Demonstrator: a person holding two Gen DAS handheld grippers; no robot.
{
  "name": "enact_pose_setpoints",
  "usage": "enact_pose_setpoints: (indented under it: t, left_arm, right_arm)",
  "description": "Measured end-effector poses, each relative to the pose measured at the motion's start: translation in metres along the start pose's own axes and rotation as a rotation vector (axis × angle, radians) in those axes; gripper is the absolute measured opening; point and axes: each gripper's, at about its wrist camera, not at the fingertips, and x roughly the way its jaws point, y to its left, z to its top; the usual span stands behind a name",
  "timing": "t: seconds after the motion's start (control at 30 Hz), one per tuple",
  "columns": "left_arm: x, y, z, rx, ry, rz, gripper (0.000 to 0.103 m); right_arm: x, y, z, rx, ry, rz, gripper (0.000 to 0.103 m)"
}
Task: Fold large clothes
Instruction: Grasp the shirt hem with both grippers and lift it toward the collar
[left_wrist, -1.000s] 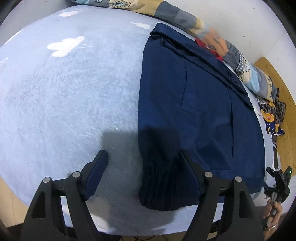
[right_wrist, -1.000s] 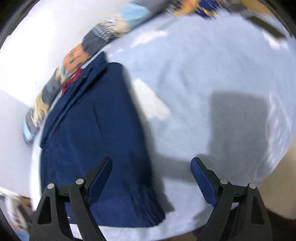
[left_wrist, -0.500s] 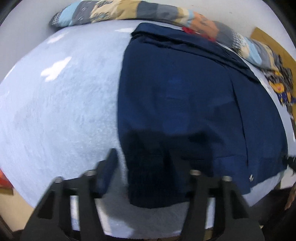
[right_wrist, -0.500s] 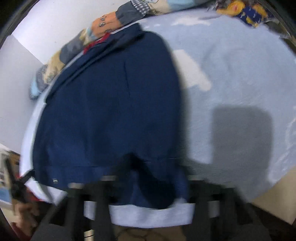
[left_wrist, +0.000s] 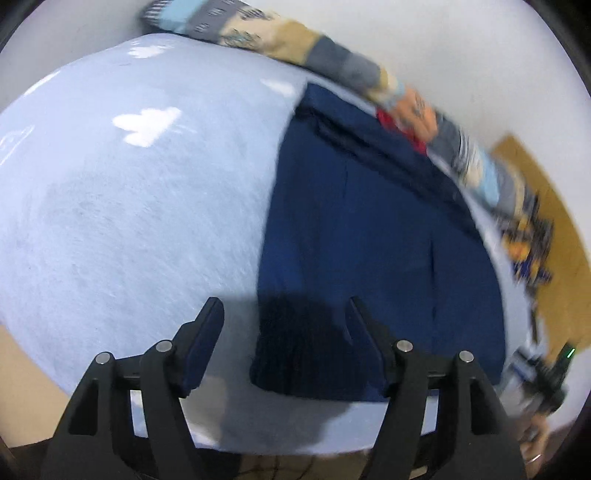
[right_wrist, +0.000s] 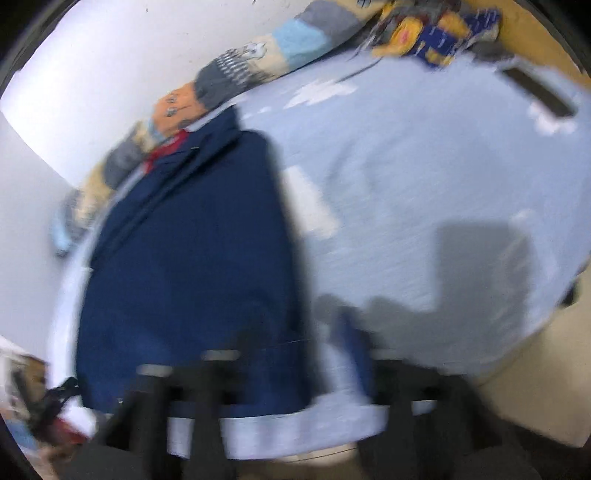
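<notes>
A navy jacket (left_wrist: 369, 240) lies flat and folded lengthwise on the pale blue bed cover (left_wrist: 147, 221), collar and red lining toward the wall. My left gripper (left_wrist: 284, 325) hovers over its ribbed hem corner (left_wrist: 295, 350). The jaws are opening and the pads do not touch the cloth. In the blurred right wrist view the jacket (right_wrist: 192, 258) fills the left half. My right gripper (right_wrist: 299, 343) hangs over the other hem corner, its jaws opening too, with cloth under them but not pinched.
A patchwork quilt (left_wrist: 332, 62) runs along the white wall behind the jacket. A patterned cloth (right_wrist: 432, 33) lies at the bed's far corner by a wooden panel (left_wrist: 546, 192). The bed cover's near edge (left_wrist: 277, 435) drops off just below the grippers.
Both grippers narrowed over the jacket's hem half a second ago and now stand wider again. Both have drawn up and back. The jacket lies as before.
</notes>
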Motion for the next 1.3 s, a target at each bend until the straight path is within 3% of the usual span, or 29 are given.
enact_pose_setpoints:
  t: [0.07, 0.23, 0.37, 0.47, 0.53, 0.6, 0.63, 0.7, 0.8, 0.87, 0.93, 1.03, 1.07, 1.1, 1.13, 1.2, 1.23, 1.3]
  left_arm:
    - [0.002, 0.008, 0.000, -0.043, 0.002, -0.010, 0.068]
    - [0.025, 0.007, -0.007, -0.062, 0.099, -0.042, 0.068]
    - [0.041, -0.005, -0.015, -0.030, 0.162, -0.052, 0.068]
    - [0.045, -0.014, -0.015, 0.005, 0.159, -0.032, 0.076]
    - [0.044, -0.026, -0.013, 0.053, 0.133, -0.026, 0.075]
    - [0.045, -0.041, -0.015, 0.131, 0.112, 0.011, 0.074]
    - [0.048, -0.045, -0.017, 0.165, 0.111, 0.044, 0.072]
    - [0.056, -0.048, -0.019, 0.193, 0.121, 0.084, 0.070]
    - [0.059, -0.051, -0.021, 0.219, 0.093, 0.096, 0.072]
    - [0.062, -0.054, -0.024, 0.239, 0.085, 0.095, 0.088]
    - [0.069, -0.063, -0.028, 0.307, 0.097, 0.118, 0.094]
    - [0.075, -0.071, -0.028, 0.345, 0.114, 0.162, 0.096]
    - [0.075, -0.070, -0.026, 0.328, 0.122, 0.158, 0.095]
    - [0.074, -0.069, -0.025, 0.324, 0.121, 0.160, 0.095]
    - [0.074, -0.070, -0.025, 0.326, 0.117, 0.169, 0.086]
    - [0.066, -0.073, -0.026, 0.354, 0.060, 0.193, 0.046]
    - [0.062, -0.074, -0.025, 0.360, 0.045, 0.174, 0.021]
    - [0.054, -0.073, -0.025, 0.354, 0.030, 0.135, 0.018]
  right_arm:
    - [0.004, 0.008, -0.002, -0.035, 0.015, -0.006, 0.068]
    - [0.025, 0.026, -0.007, -0.086, 0.080, -0.009, 0.067]
    - [0.047, 0.018, -0.001, -0.025, 0.136, 0.007, 0.068]
    - [0.060, 0.015, -0.001, -0.002, 0.172, 0.051, 0.069]
    - [0.058, 0.020, -0.002, -0.007, 0.163, 0.154, 0.069]
    - [0.057, 0.033, -0.002, -0.075, 0.160, 0.194, 0.058]
    - [0.058, 0.037, -0.004, -0.105, 0.158, 0.173, 0.057]
    - [0.068, 0.040, -0.008, -0.149, 0.182, 0.102, 0.045]
    - [0.067, 0.038, -0.009, -0.160, 0.144, 0.110, 0.044]
    - [0.066, 0.037, -0.011, -0.146, 0.138, 0.119, 0.046]
    - [0.065, 0.036, -0.011, -0.126, 0.138, 0.122, 0.046]
    - [0.065, 0.027, -0.009, -0.061, 0.148, 0.140, 0.043]
    - [0.062, 0.025, -0.009, -0.076, 0.153, 0.130, 0.024]
    - [0.061, 0.028, -0.008, -0.096, 0.146, 0.119, 0.013]
    - [0.060, 0.028, -0.008, -0.098, 0.149, 0.126, 0.013]
    - [0.056, 0.028, -0.008, -0.104, 0.144, 0.140, 0.012]
    - [0.052, 0.028, -0.008, -0.096, 0.130, 0.166, 0.012]
    - [0.042, 0.027, -0.006, -0.070, 0.098, 0.238, 0.012]
